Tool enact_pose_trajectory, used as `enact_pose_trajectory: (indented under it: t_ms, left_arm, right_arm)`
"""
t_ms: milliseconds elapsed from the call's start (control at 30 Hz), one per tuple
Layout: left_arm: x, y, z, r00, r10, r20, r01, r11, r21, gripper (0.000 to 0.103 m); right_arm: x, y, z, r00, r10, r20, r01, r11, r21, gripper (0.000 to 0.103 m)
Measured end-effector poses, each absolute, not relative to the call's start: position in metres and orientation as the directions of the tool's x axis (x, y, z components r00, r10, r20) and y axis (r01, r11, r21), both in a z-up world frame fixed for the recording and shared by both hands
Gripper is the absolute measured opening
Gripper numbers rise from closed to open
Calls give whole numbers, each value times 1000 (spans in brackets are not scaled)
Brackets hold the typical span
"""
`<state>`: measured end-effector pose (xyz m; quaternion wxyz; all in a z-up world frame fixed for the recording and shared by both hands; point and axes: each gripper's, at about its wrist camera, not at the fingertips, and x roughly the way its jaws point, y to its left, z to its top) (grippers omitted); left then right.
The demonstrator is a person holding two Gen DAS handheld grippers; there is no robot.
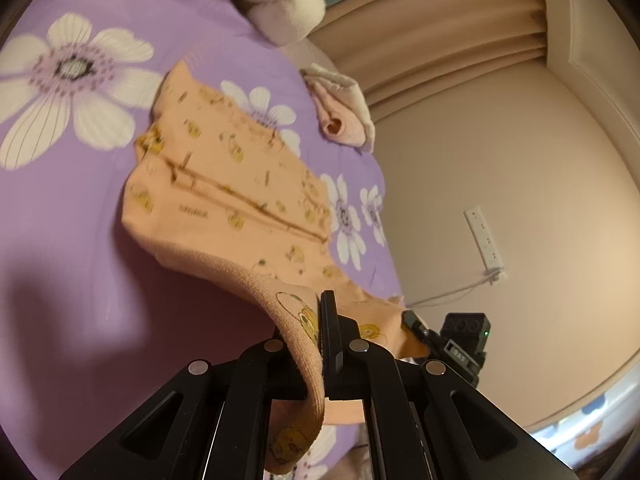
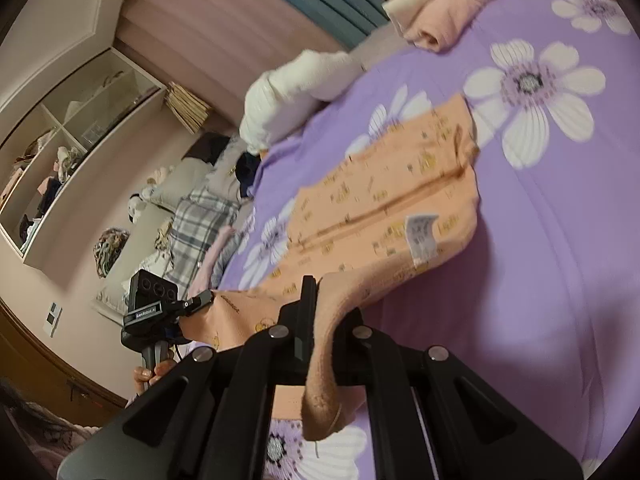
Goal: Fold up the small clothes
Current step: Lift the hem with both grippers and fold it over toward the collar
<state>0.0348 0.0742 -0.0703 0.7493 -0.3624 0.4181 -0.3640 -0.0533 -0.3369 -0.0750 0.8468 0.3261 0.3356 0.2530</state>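
Bed cover (image 1: 60,240): purple, with big white flowers, spread under everything; taken here as the landmark.
Shelf unit (image 2: 68,128): far left of the bed cover in the right wrist view, with clothes in its compartments.
Plaid cloth (image 2: 200,216): just beside the left edge of the bed cover, on a heap of other laundry.
White bundle (image 2: 288,84): at the far edge of the bed cover, apart from the orange garment.
Pink folded cloth (image 1: 344,112): on the far right edge of the bed cover in the left wrist view, near the curtain (image 1: 440,28).
Power strip (image 1: 484,240): on the wall beyond the bed cover, with a white cable.
Orange garment (image 1: 228,176): small, with yellow prints, far half flat on the bed cover, near hem lifted off it; white label (image 2: 420,240) showing.
Left gripper (image 1: 320,332): above the near part of the bed cover, jaws closed tight on the ribbed hem, which hangs down between them.
Right gripper (image 2: 316,320): also above the near part of the bed cover, jaws pinched on the other corner of the hem, cloth draped down over the fingers.
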Motion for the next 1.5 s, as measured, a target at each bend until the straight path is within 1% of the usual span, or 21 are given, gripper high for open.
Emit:
enact_pose_trajectory:
  t_ms: [267, 500, 633, 800, 967, 1100, 1267, 1367, 1500]
  left_arm:
    - [57, 84, -48, 429, -842, -326, 268, 464, -845, 1]
    - [87, 83, -34, 468, -833, -295, 280, 457, -844, 1]
    - [111, 81, -37, 481, -824, -301, 255, 460, -851, 1]
    - [144, 78, -44, 485, -808, -334, 214, 480, -851, 1]
    - [181, 75, -62, 490, -791, -367, 141, 487, -862, 1]
    - [213, 74, -85, 462, -791, -402, 52, 476, -878, 1]
    - [243, 72, -110, 426, -789, -443, -50, 469, -882, 1]
    - [254, 72, -117, 422, -781, -460, -78, 474, -877, 1]
    - [265, 76, -124, 419, -782, -461, -109, 461, -881, 1]
  right_arm:
    - [-32, -350, -48, 713, 616, -334, -223, 651, 726, 5]
    - [-8, -356, -30, 752, 584, -304, -224, 661, 716, 5]
    - [14, -359, -24, 761, 575, -301, -216, 662, 718, 5]
    - [50, -361, -25, 758, 557, -339, -186, 683, 706, 5]
    - [95, -368, -37, 750, 546, -374, -128, 674, 728, 5]
    - [134, -370, -52, 720, 534, -443, -62, 686, 725, 5]
    - [179, -369, -78, 644, 517, -563, 29, 720, 693, 5]
    - [200, -369, -90, 613, 511, -603, 71, 724, 686, 5]
    - [215, -375, -99, 592, 515, -620, 112, 709, 696, 5]
